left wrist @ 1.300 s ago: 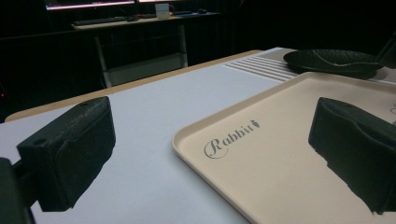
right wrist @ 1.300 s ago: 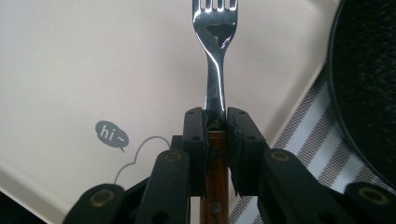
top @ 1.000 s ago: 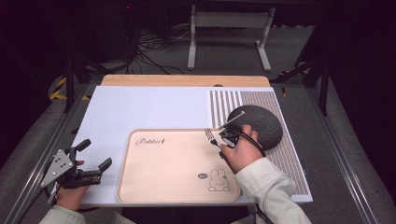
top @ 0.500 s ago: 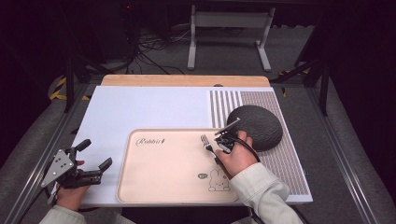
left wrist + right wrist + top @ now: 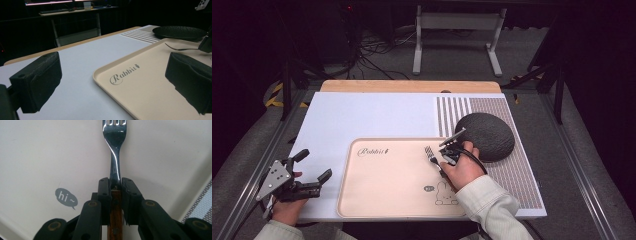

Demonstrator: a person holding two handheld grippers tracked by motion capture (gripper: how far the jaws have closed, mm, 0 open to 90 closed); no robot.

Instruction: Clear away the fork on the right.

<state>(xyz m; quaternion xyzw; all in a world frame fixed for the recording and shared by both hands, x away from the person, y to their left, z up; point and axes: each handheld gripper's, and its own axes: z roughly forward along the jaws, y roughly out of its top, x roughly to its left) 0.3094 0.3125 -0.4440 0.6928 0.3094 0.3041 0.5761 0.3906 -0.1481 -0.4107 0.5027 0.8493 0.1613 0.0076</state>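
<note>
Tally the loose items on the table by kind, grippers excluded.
Fork: 1, clamped in the right gripper
Tray: 1, beige
Plate: 1, dark
Placemat: 1, striped
Total: 4

My left gripper [image 5: 307, 170] is lying low at the near left, jaws gaping wide apart, my hand [image 5: 287, 207] gripping it from behind. My right gripper [image 5: 443, 159] is pointing away and leftward, jaws pinching tight, right hand [image 5: 462, 171] wrapping its body, sleeved forearm coming in from bottom right.
</note>
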